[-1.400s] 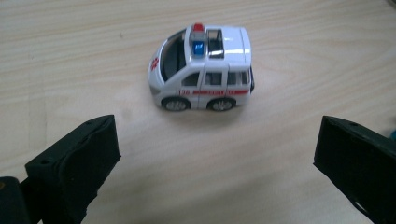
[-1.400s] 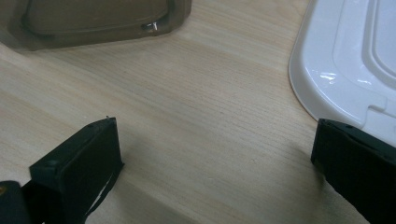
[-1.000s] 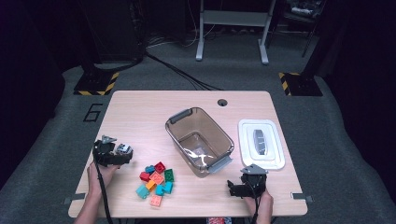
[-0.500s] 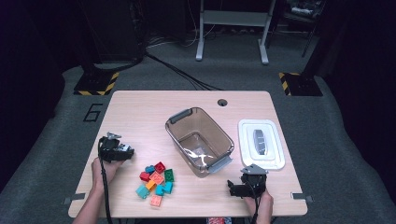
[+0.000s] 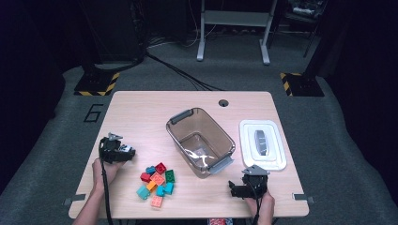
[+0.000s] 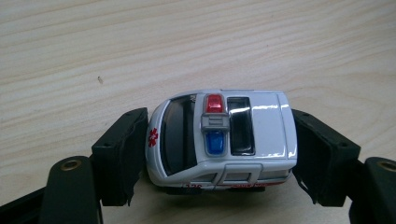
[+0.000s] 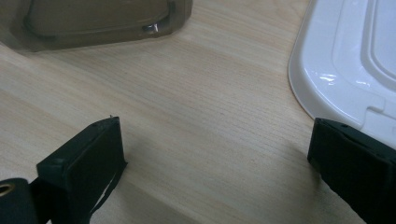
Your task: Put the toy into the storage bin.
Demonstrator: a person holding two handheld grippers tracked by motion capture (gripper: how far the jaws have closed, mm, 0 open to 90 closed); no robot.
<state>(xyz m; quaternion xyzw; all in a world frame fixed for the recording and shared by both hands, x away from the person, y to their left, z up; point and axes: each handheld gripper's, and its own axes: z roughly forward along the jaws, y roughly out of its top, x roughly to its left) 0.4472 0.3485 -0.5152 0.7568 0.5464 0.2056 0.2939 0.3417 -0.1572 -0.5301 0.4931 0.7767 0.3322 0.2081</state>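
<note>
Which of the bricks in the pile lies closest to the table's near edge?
The orange brick at the bottom of the pile. It lies below the teal ones, nearest the front edge of the table, while the red brick and green brick sit farthest back.

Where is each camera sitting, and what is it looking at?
High view: sits above the person's side, looks forward and down on the table; forearms and both grippers show, left gripper, right gripper.
Left gripper view: rides the left gripper, looks along its jaws, which have just been closing on a toy ambulance.
Right gripper view: rides the right gripper, jaws open, facing the brown bin and white lid.
Shared: high and right gripper views both show bin and lid.
</note>
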